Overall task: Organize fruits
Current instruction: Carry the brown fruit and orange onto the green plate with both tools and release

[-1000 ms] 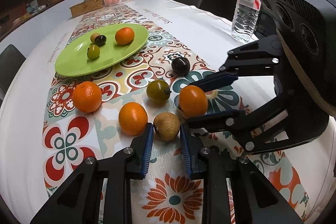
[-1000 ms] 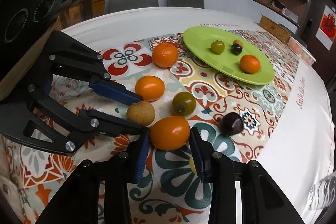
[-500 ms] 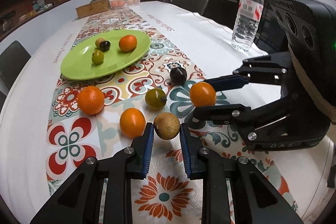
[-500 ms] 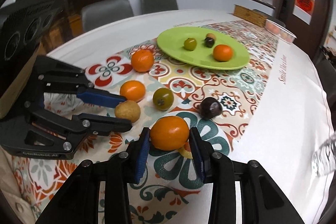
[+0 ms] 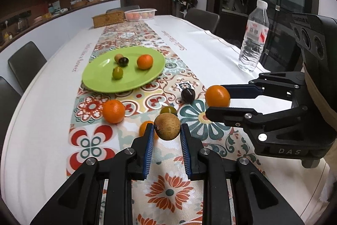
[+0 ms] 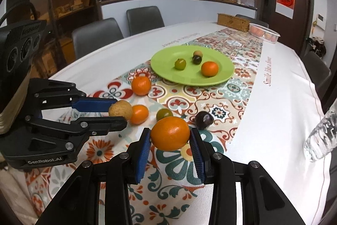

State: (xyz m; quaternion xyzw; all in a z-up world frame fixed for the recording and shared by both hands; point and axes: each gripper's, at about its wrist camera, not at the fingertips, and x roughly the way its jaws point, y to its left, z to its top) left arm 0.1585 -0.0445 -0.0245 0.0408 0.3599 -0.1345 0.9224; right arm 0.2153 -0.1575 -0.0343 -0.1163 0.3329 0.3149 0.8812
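Fruits are split between the green plate [image 5: 99, 85] at eleven o'clock, where four already sit, and the patterned runner [image 5: 134, 98]. My left gripper [image 5: 166, 136] is clamped tight on a brown round fruit [image 5: 167, 127]; my right gripper [image 6: 170, 140] pinches an orange [image 6: 170, 133], both seemingly clear of the cloth (the table pattern shows beneath them). To do this carry well, I keep both grips firm, travel toward the plate above the loose orange [image 5: 113, 111], green fruit [image 5: 168, 110] and dark fruit [image 5: 188, 95], and set each down on bare plate so nothing rolls.
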